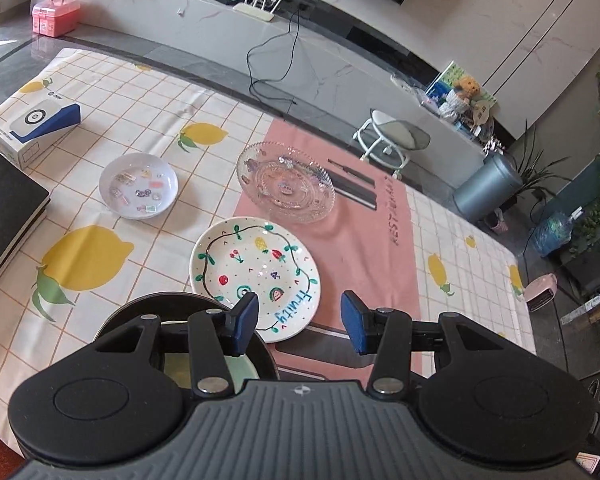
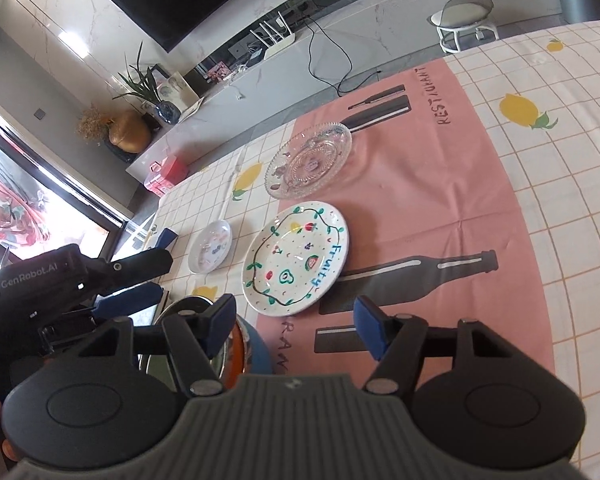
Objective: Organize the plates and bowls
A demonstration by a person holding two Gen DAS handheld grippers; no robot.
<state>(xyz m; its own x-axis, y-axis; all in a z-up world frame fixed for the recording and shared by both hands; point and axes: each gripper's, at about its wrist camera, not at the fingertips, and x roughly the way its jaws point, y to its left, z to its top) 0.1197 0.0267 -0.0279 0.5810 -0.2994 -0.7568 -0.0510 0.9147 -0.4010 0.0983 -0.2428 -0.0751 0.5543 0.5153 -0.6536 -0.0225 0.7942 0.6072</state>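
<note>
1. A round white ceramic plate painted with fruit and a green vine border point(image 1: 256, 276) lies flat on the table point(image 1: 140, 92), half on the lemon-print checked cloth and half on the pink printed placemat point(image 1: 364, 248). Blue lettering reading "Fruity" runs along its rim on the placemat side.
2. A round clear pressed-glass plate with a beaded rim point(image 1: 286, 182) lies flat just beyond it, near but apart, on the pink placemat.
3. A small round white dish with little colourful pictures inside point(image 1: 139, 185) sits well to the left on the cloth.
4. A dark-rimmed round bowl with a pale green inside point(image 1: 204, 360) sits closest to the left wrist camera, mostly hidden by the tongs; the right wrist view shows a blue and orange edge there, too hidden to read.
5. Being round, none has a long axis; all lie open side up.
6. Count: two plates, one small dish, one bowl.
7. The left tongs point(image 1: 298, 322) stand wide apart with nothing between the blue pads, above the painted plate's near edge.
8. The right tongs point(image 2: 296, 326) are likewise wide and empty.
</note>
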